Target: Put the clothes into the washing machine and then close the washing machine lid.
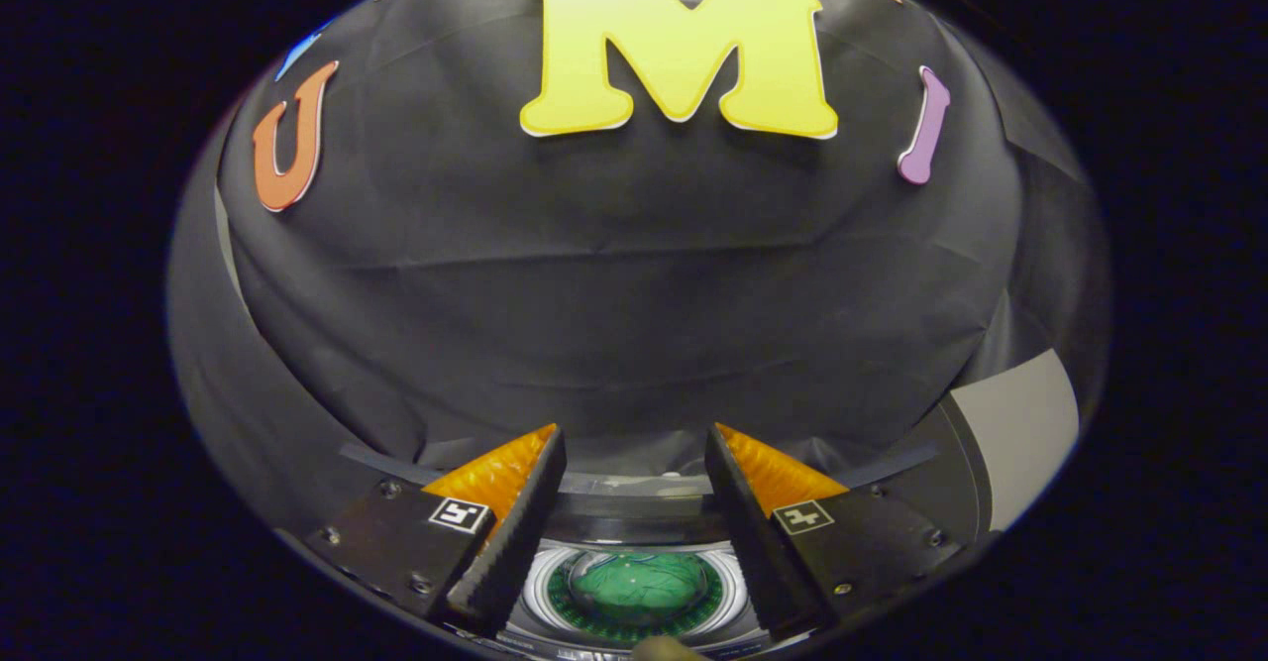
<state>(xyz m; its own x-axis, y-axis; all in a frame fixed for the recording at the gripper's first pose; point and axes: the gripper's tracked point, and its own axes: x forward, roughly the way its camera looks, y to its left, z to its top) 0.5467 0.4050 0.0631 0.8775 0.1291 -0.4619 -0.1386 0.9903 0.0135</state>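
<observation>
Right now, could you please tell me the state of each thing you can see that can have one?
Gripper: open, fingers apart, holding nothing.
Washing machine: seen from above between the fingers; whether its lid is open or shut cannot be told.
Green clothes: bunched up inside the drum.

A small toy-like washing machine (634, 527) with a dark top deck and a round opening ringed in shiny silver (540, 587) is sitting low in the gripper view, seen from above and between the 2 fingers. Inside the drum, a crumpled green cloth garment (639, 587) is lying bunched in the middle, ringed by the drum's green perforated wall. A clear domed cover seems to be lying over the opening, though whether it is fully closed cannot be told.
</observation>
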